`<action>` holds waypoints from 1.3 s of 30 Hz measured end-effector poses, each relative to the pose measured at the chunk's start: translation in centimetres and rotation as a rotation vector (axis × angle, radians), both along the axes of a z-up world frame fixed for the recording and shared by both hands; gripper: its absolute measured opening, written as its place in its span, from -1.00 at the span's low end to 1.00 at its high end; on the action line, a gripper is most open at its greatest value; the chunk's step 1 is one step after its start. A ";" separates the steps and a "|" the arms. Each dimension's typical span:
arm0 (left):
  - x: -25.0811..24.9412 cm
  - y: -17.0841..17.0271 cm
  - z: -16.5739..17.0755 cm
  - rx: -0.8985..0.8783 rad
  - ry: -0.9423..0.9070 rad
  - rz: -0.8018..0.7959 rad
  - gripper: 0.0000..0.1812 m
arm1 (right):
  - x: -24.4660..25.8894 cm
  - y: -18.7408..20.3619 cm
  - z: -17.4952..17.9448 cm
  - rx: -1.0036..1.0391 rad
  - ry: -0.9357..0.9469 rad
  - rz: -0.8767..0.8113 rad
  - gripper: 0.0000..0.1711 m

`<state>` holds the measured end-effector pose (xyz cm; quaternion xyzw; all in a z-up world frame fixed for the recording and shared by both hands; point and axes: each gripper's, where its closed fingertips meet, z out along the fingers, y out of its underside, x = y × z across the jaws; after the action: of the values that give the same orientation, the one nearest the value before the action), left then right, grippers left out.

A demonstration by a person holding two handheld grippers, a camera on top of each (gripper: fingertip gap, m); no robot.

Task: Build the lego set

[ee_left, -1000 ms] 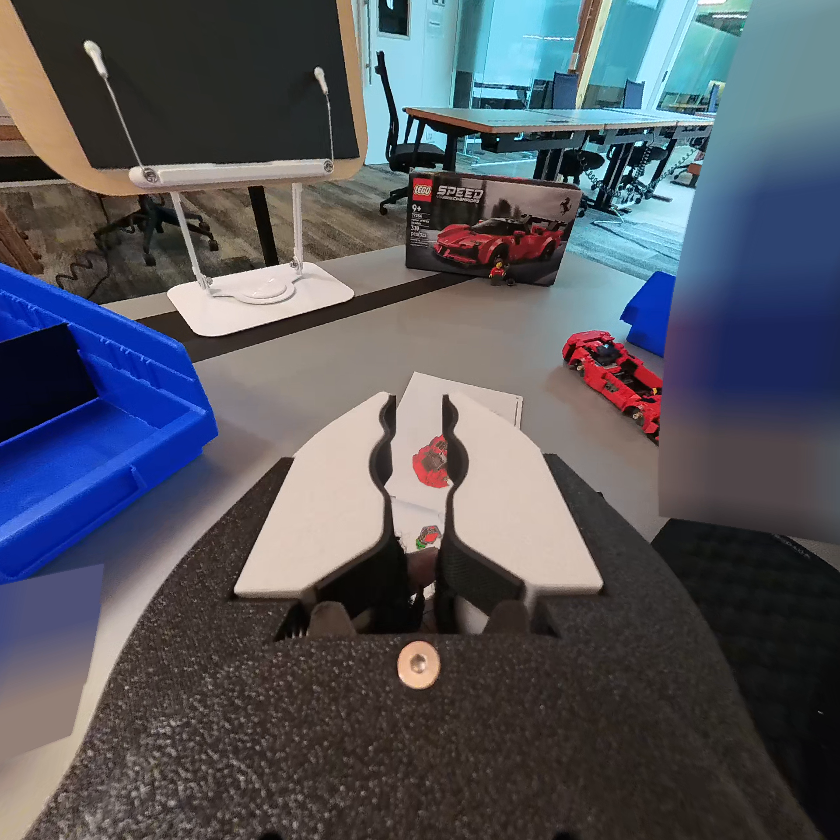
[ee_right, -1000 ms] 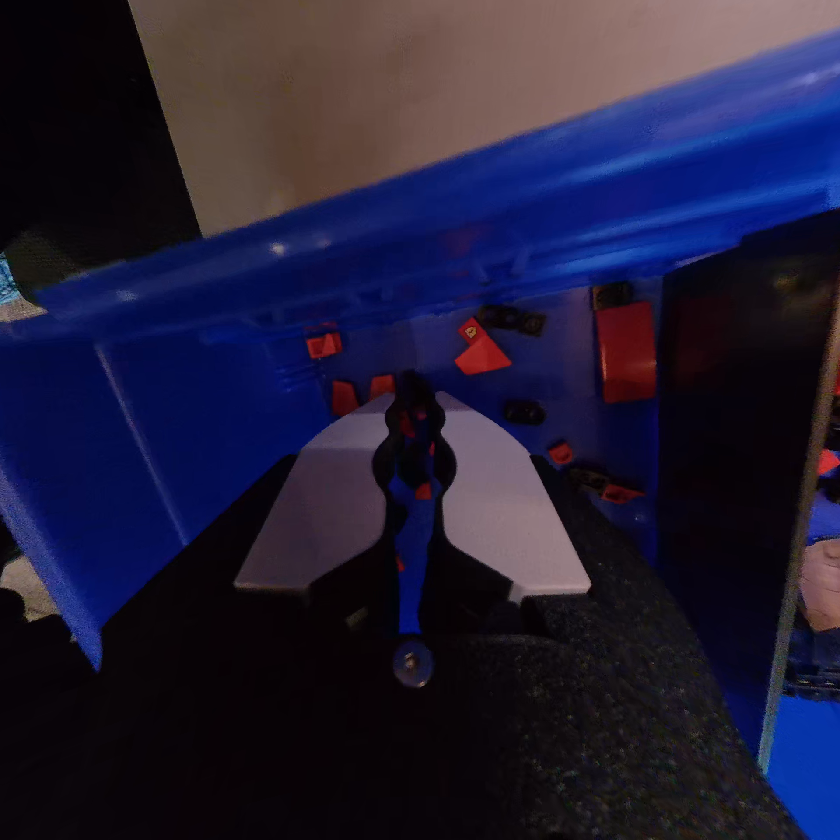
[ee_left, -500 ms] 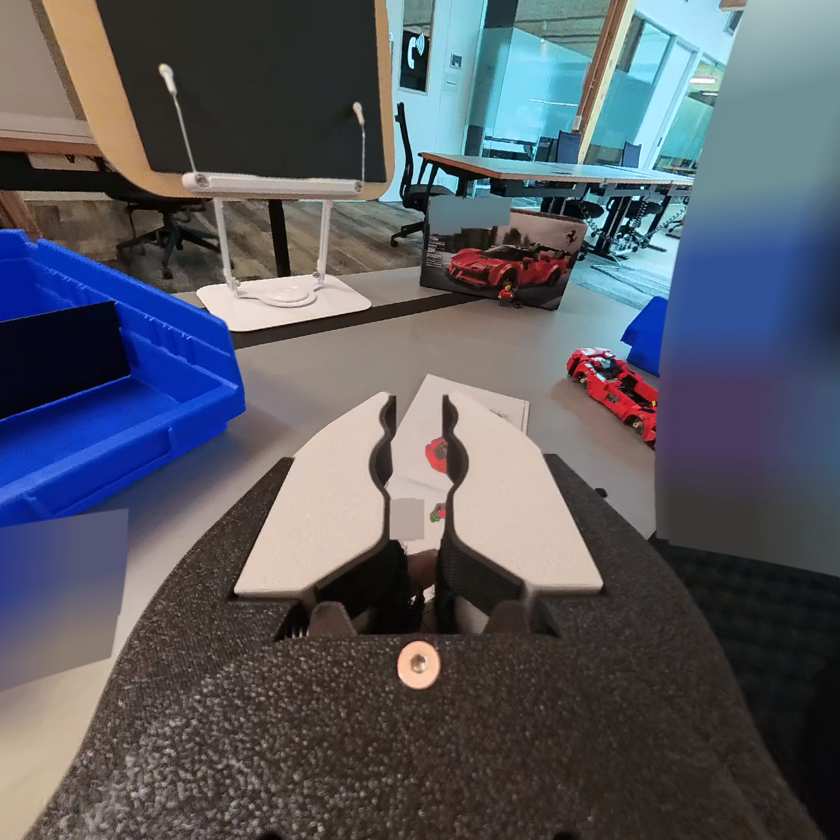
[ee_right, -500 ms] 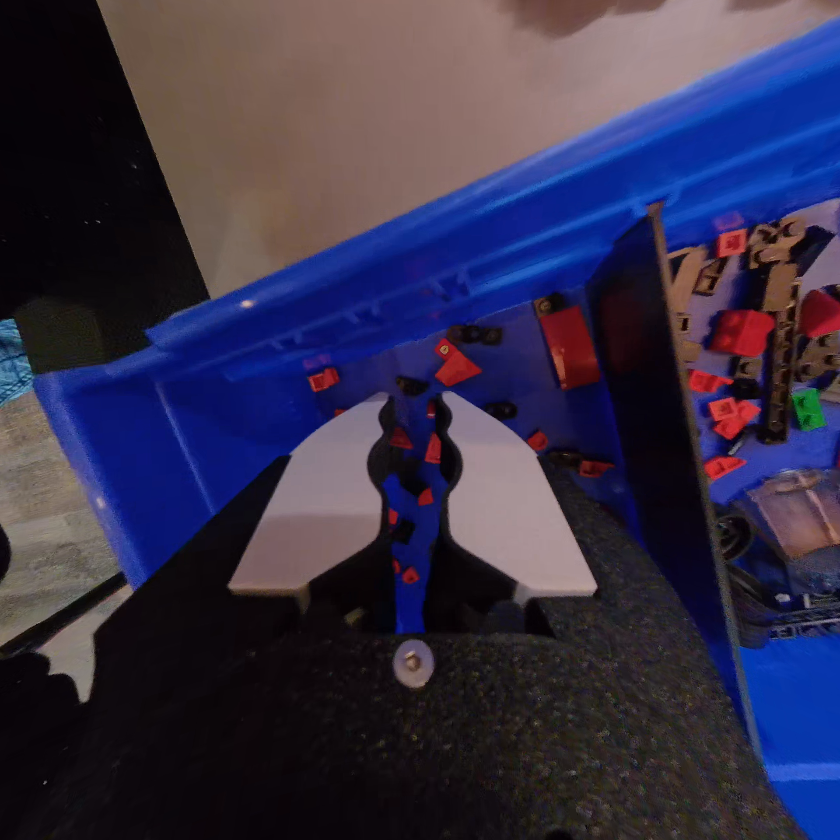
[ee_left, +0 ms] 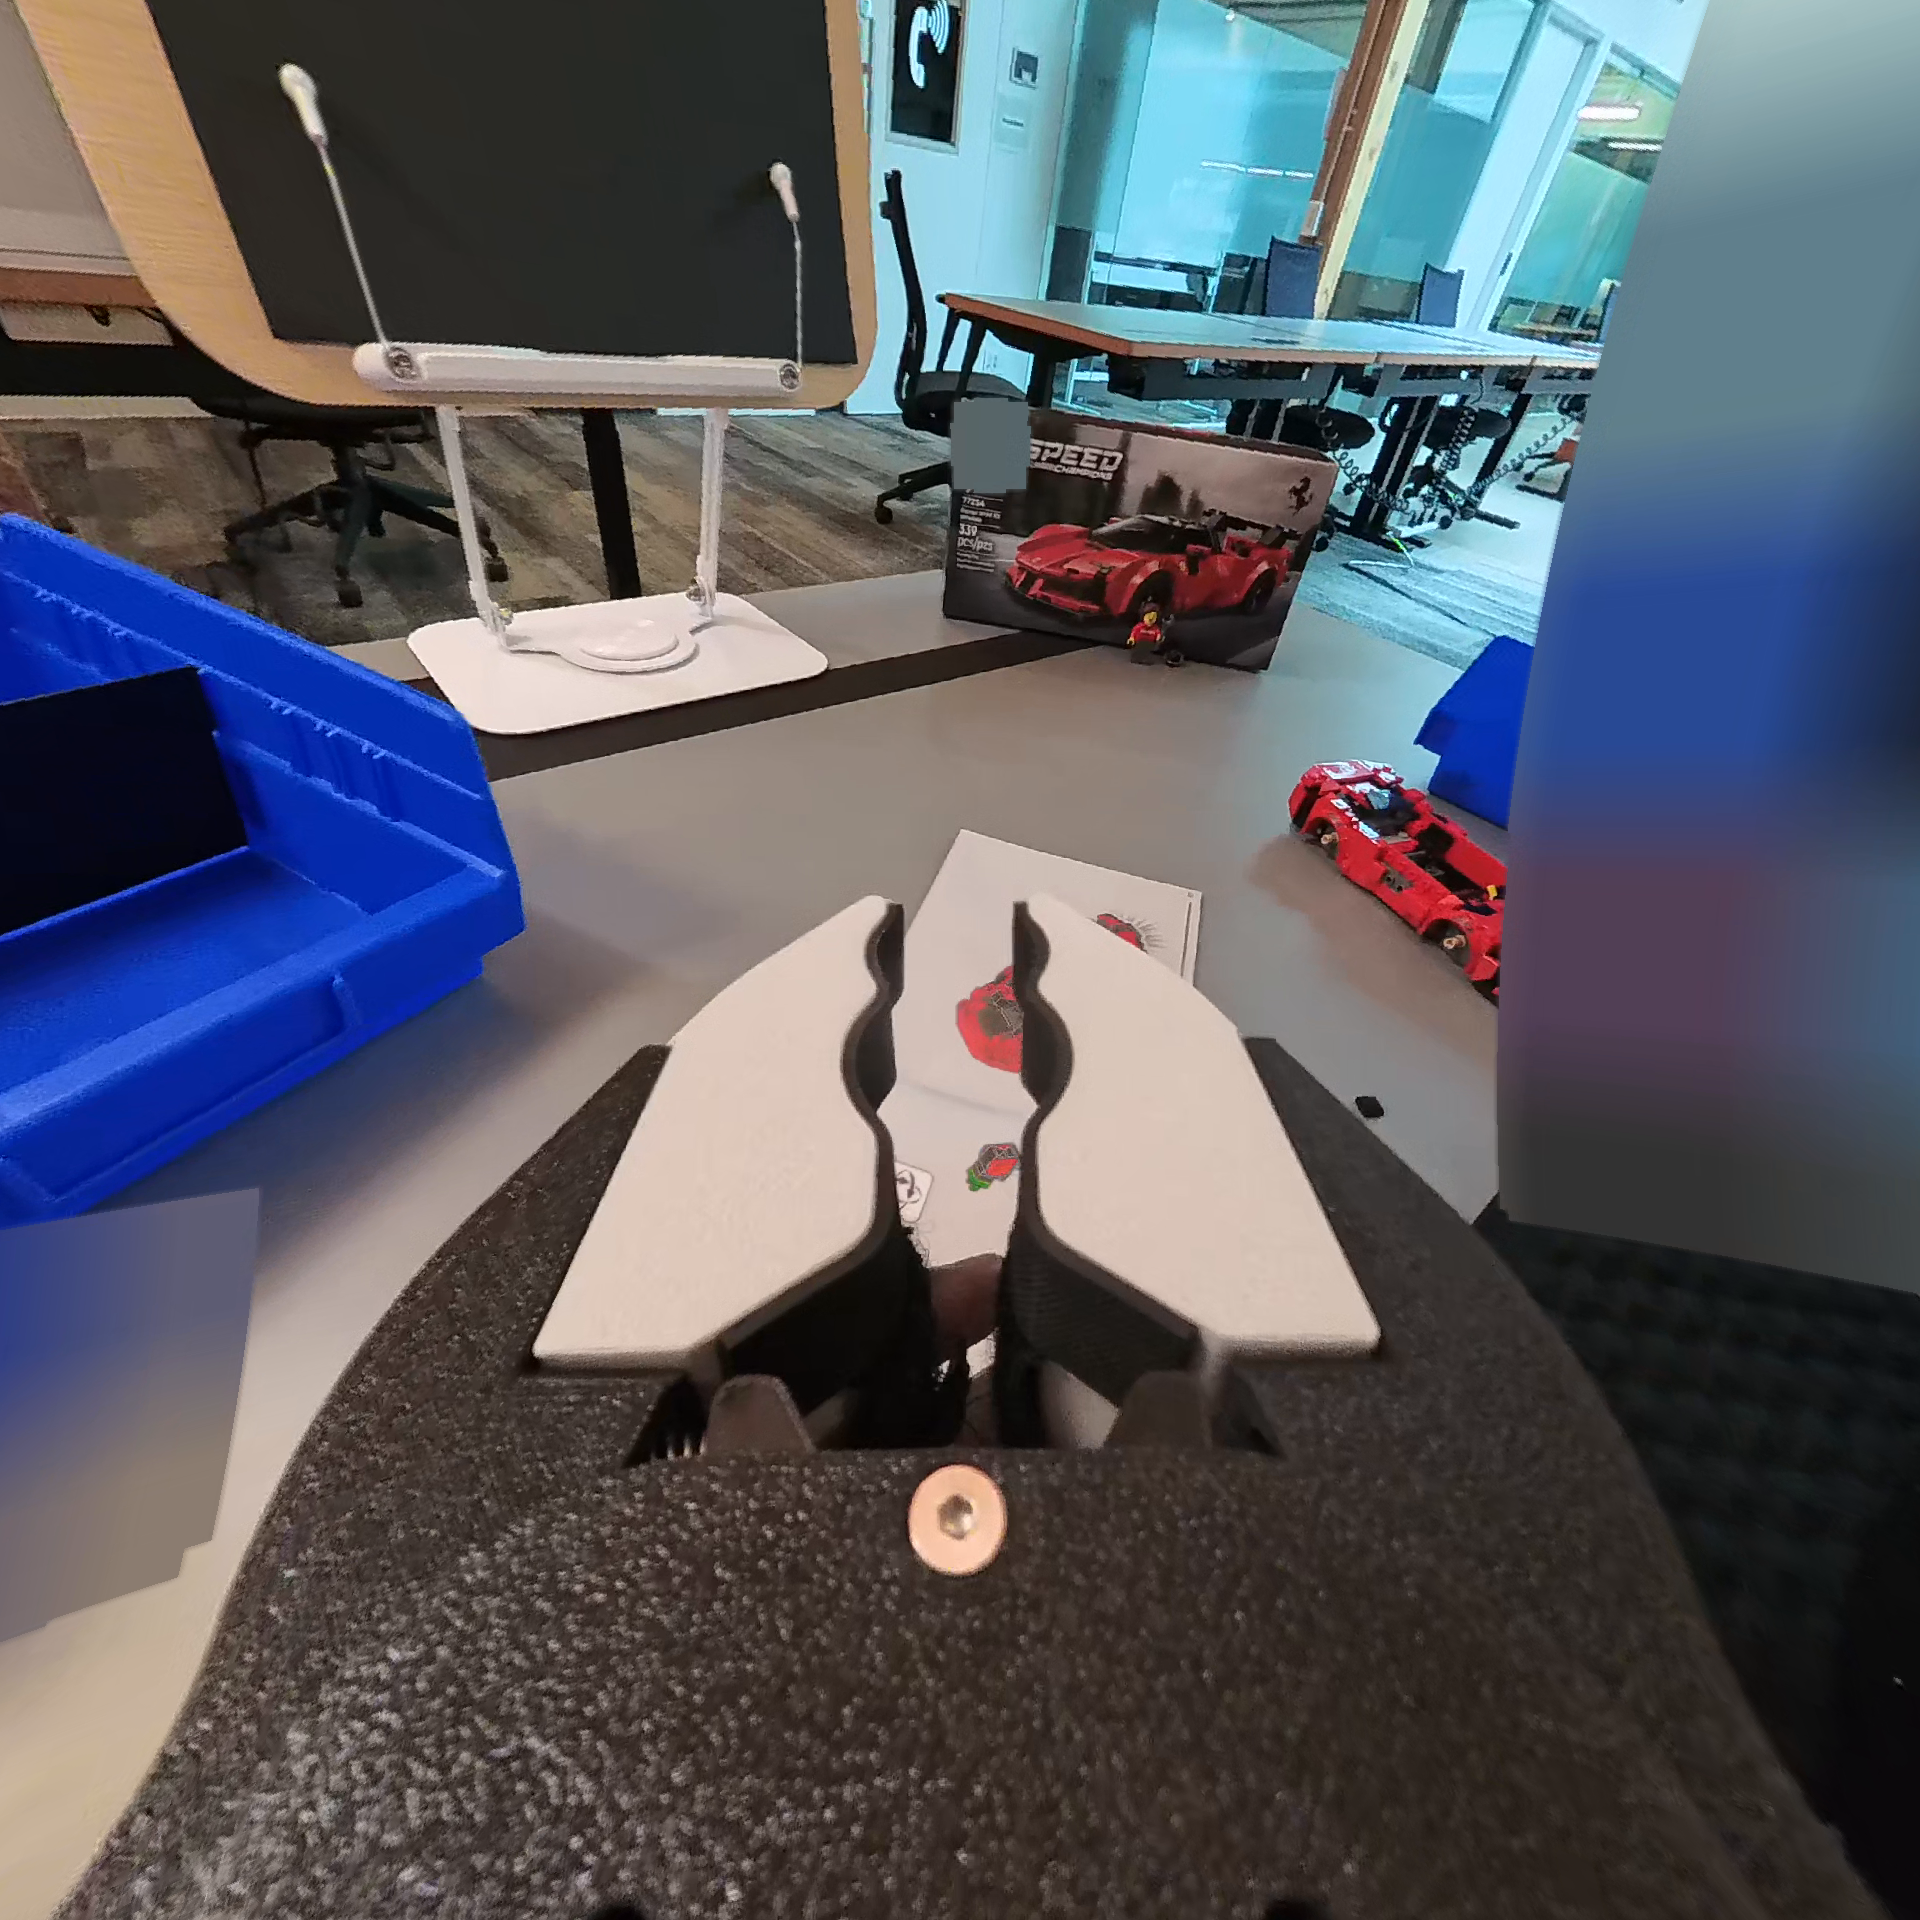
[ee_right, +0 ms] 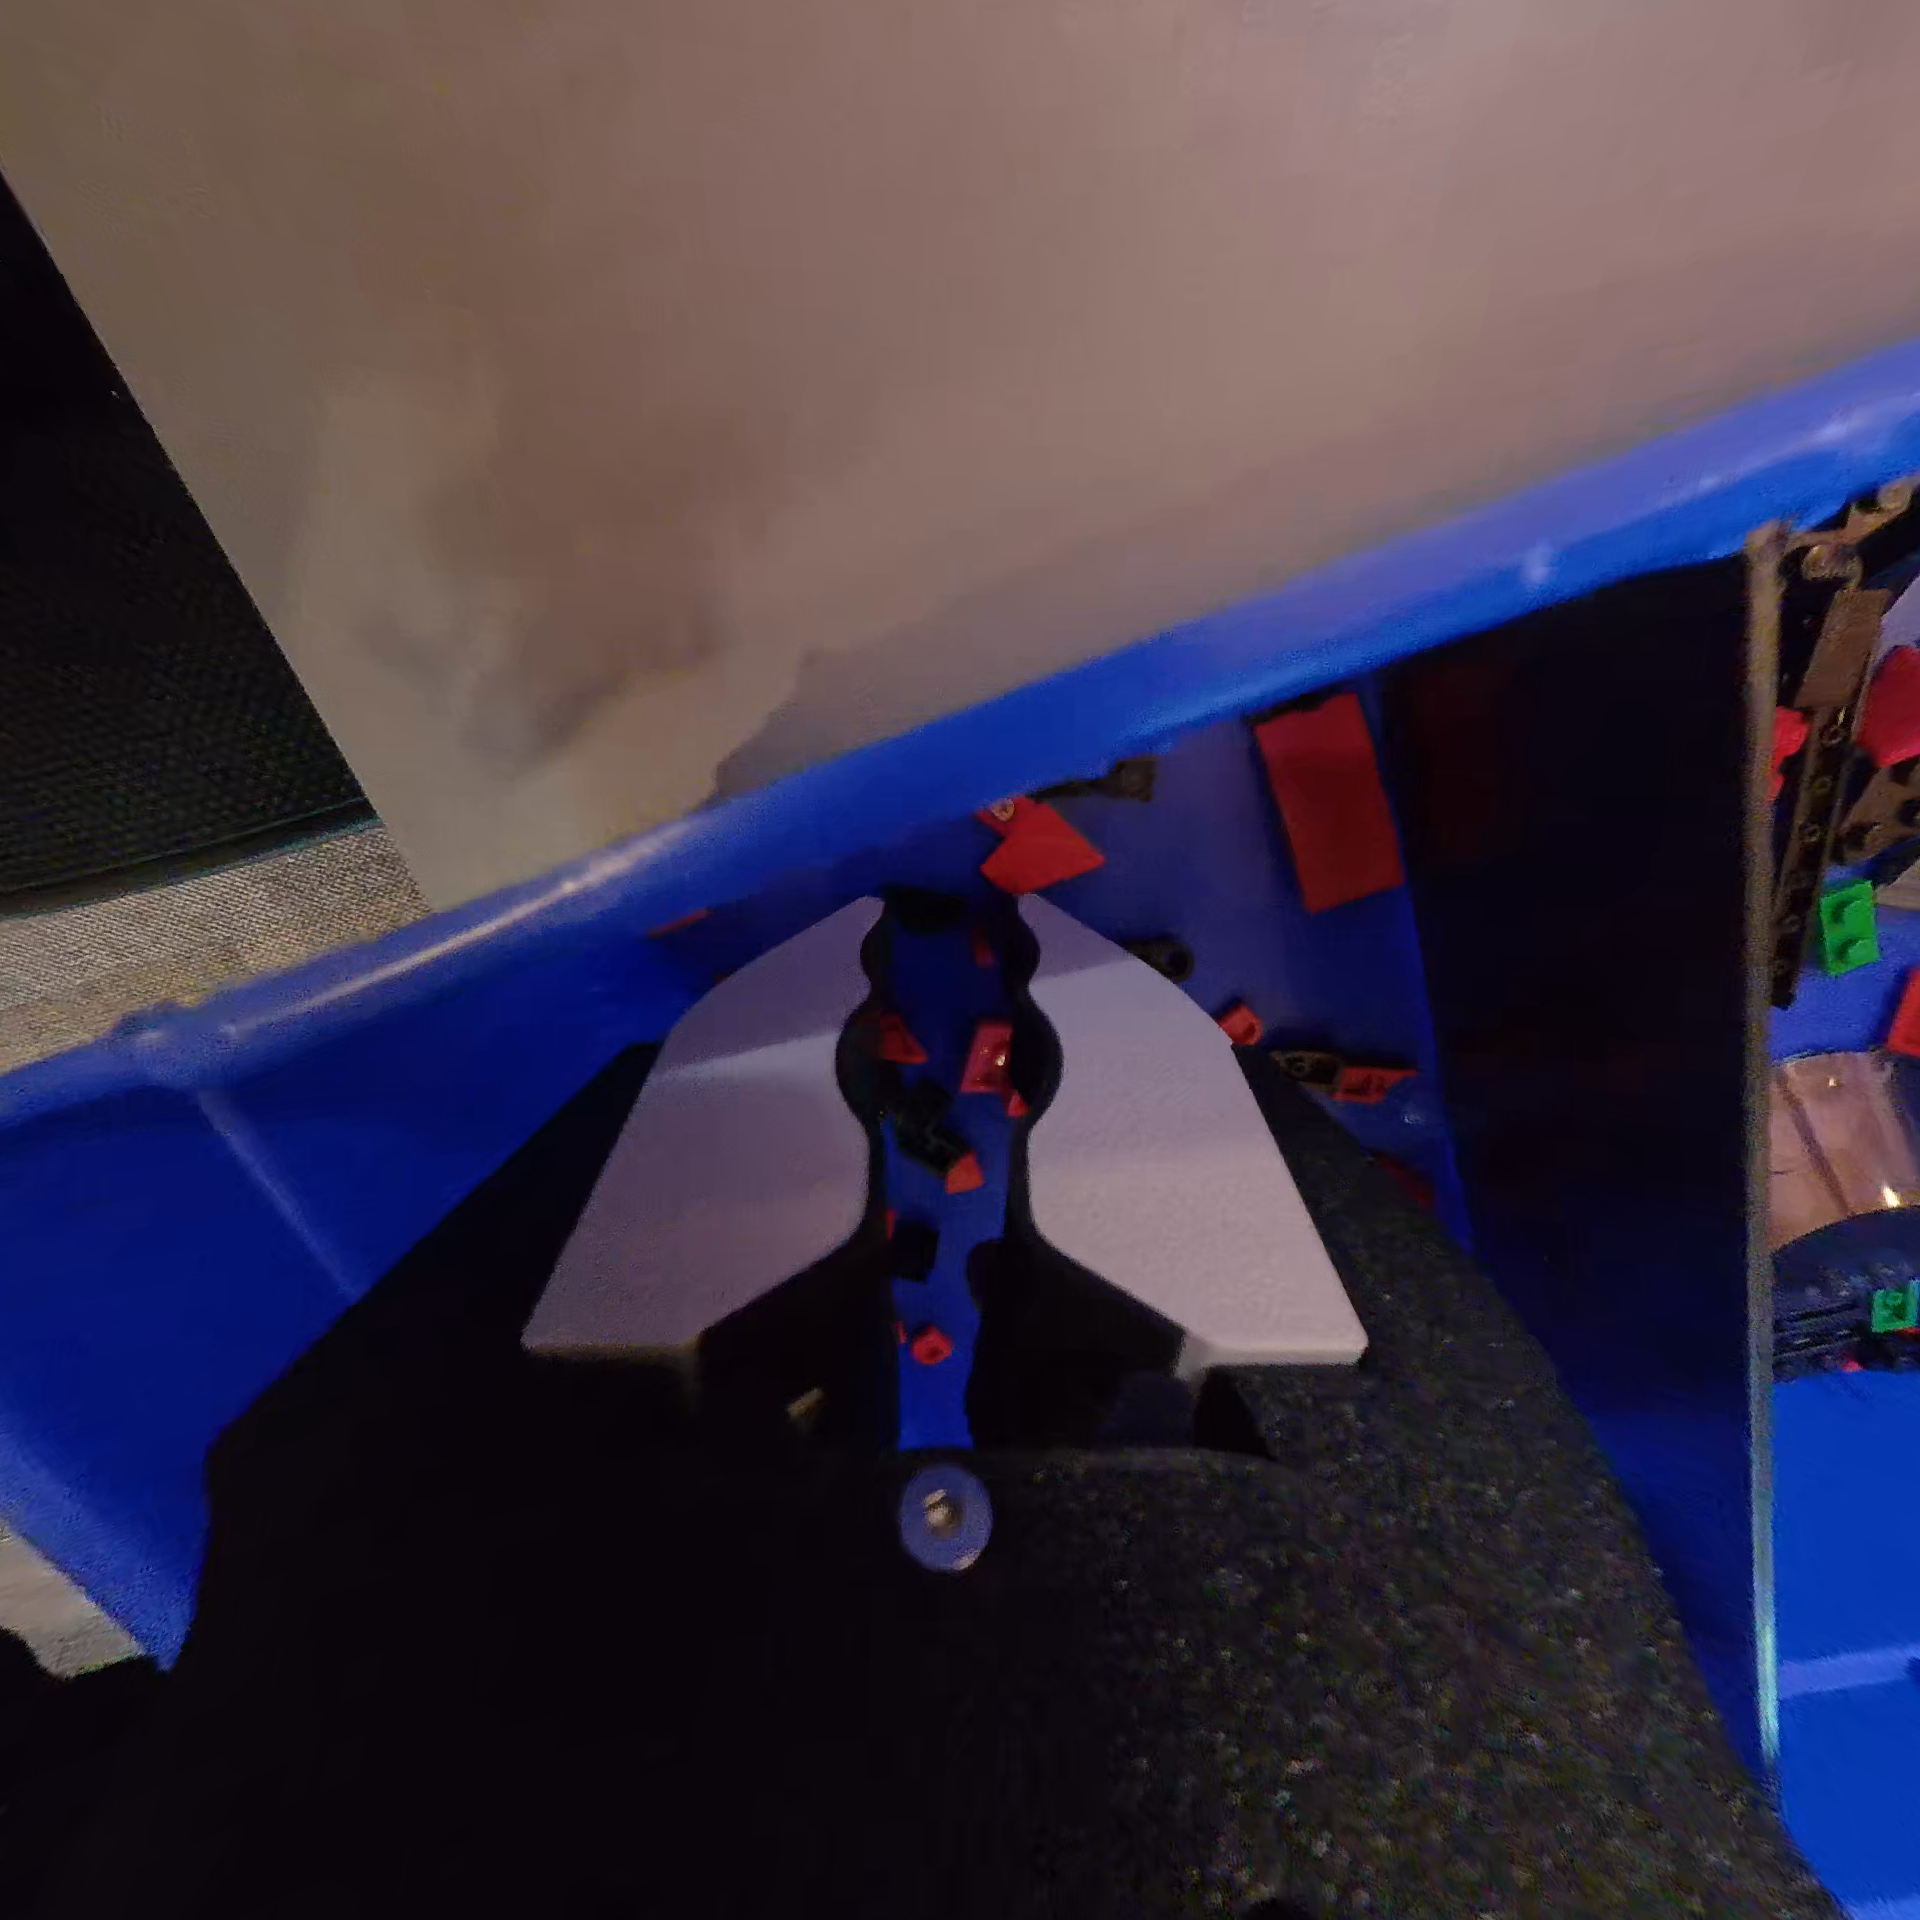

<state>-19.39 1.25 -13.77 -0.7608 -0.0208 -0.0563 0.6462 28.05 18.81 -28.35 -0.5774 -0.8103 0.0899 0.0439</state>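
Bricks (ee_right: 940, 1081), small red and black ones, lie on the floor of the blue bin (ee_right: 727, 862) straight ahead of the right gripper (ee_right: 948, 914), whose fingers stand slightly spread with nothing pinched. It seems poised above them, though the dim view hides the gap. The left gripper (ee_left: 954, 914), also spread and empty, hovers over the instruction sheet (ee_left: 1039, 894) mid-desk, well apart from that bin.

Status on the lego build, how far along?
Done: the red car on the table looks largely assembled. In hand: nothing; the left gripper is open and empty above the instruction sheet, and the right gripper is open over loose bricks in the blue bin. Left: pick and attach those.
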 end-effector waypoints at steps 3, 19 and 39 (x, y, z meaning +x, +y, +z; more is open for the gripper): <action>0.3 0.3 -0.1 -0.007 0.007 -0.009 -0.78 | 0.0 -0.2 0.0 -0.001 0.003 0.008 -0.77; 0.6 0.4 -0.1 -0.018 0.014 -0.012 -0.78 | 0.0 -0.6 0.1 -0.045 0.030 0.013 -0.71; 0.5 0.0 0.1 0.010 0.008 -0.014 -0.78 | -0.8 0.9 2.4 0.042 0.159 -0.049 -0.85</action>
<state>-18.90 1.21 -13.71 -0.7581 -0.0126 -0.0579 0.6495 27.25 19.75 -25.95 -0.5872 -0.7915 0.1174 0.1221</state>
